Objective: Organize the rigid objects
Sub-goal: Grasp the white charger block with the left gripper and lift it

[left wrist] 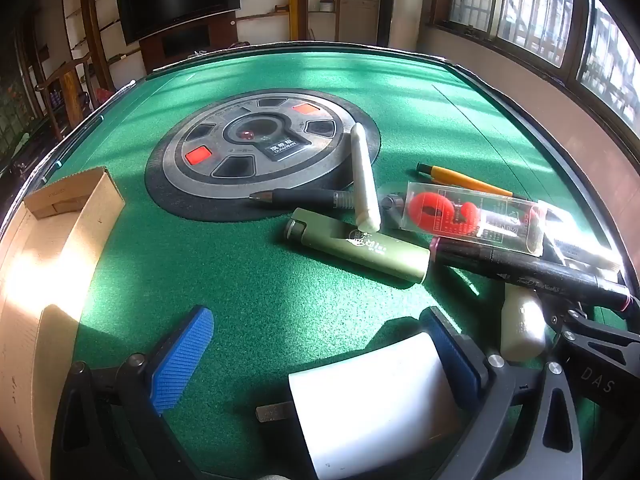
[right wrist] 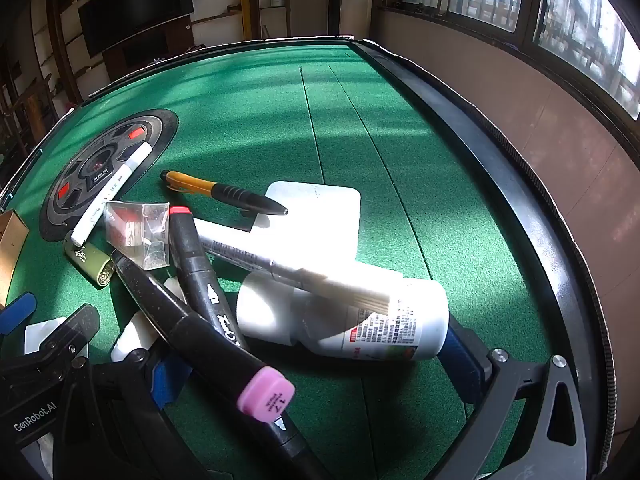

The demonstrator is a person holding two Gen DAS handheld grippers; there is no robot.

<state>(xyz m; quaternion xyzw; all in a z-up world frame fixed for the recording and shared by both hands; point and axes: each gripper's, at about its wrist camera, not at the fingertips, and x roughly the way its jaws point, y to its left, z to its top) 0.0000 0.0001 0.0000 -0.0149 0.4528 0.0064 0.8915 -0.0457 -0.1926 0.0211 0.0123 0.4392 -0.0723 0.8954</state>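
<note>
A pile of rigid objects lies on the green table. In the left wrist view: a green lighter [left wrist: 360, 250], a white marker [left wrist: 365, 178], a black pen [left wrist: 300, 198], an orange pen [left wrist: 464, 180], a clear packet with red pieces [left wrist: 472, 214], a black marker [left wrist: 532, 270]. My left gripper [left wrist: 320, 360] is open, with a white plug adapter [left wrist: 376, 400] lying between its fingers, against the right pad. My right gripper [right wrist: 320, 372] is open around a white bottle [right wrist: 344, 316] and two black markers [right wrist: 192, 320], one with a pink cap [right wrist: 266, 396].
A cardboard box [left wrist: 44, 264] stands at the table's left edge. A round control panel [left wrist: 256, 148] sits at the table centre. A white card [right wrist: 316, 216] lies under the orange pen [right wrist: 224, 192]. The raised black table rim [right wrist: 500, 160] runs along the right.
</note>
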